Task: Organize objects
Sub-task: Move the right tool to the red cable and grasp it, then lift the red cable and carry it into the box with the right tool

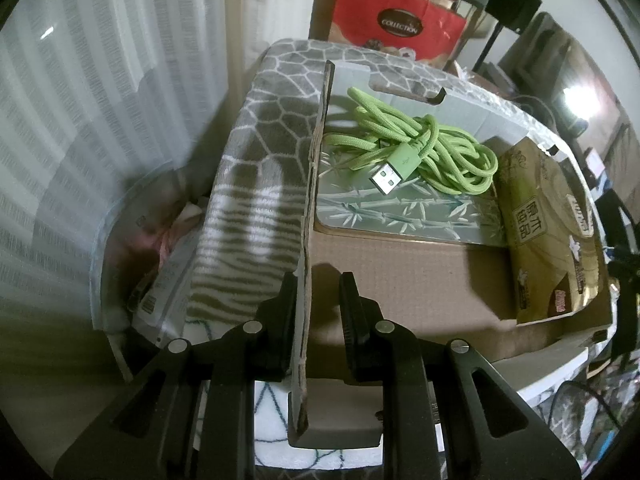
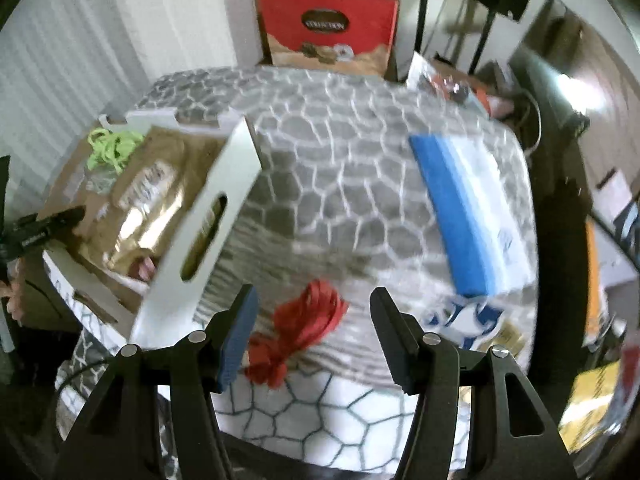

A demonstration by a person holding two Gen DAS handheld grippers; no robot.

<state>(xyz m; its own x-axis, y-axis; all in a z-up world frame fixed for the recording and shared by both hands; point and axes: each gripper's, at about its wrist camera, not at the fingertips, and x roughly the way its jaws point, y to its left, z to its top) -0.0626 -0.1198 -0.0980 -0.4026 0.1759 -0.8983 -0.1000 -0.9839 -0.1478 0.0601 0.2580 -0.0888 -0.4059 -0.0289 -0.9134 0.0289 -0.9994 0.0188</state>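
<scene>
Left wrist view: the left gripper (image 1: pixel 318 312) straddled the near side wall of the cardboard box (image 1: pixel 400 280), one finger outside and one inside, the jaws only a little apart; the outer finger lay against the wall, the inner one stood just clear of it.
Box contents: a coiled green cable (image 1: pixel 420 148) lay on a bamboo-print pack (image 1: pixel 400 212), with a gold tissue pack (image 1: pixel 548 232) beside them (all well inside the walls).
Right wrist view: the right gripper (image 2: pixel 312 332) hung wide open and empty over a bundle of red cord (image 2: pixel 304 332) on the patterned blanket (image 2: pixel 340 152).
Other loose item: a blue-and-white pack (image 2: pixel 472 216) lay farther off on the blanket, apart from the box.
Step in hand: I judged it to be steadying the box while the red cord got collected.
Next move: it called for lowering the open fingers around the bundle, pinching it whole (loose loops could slip out), then carrying it left over the wall.
</scene>
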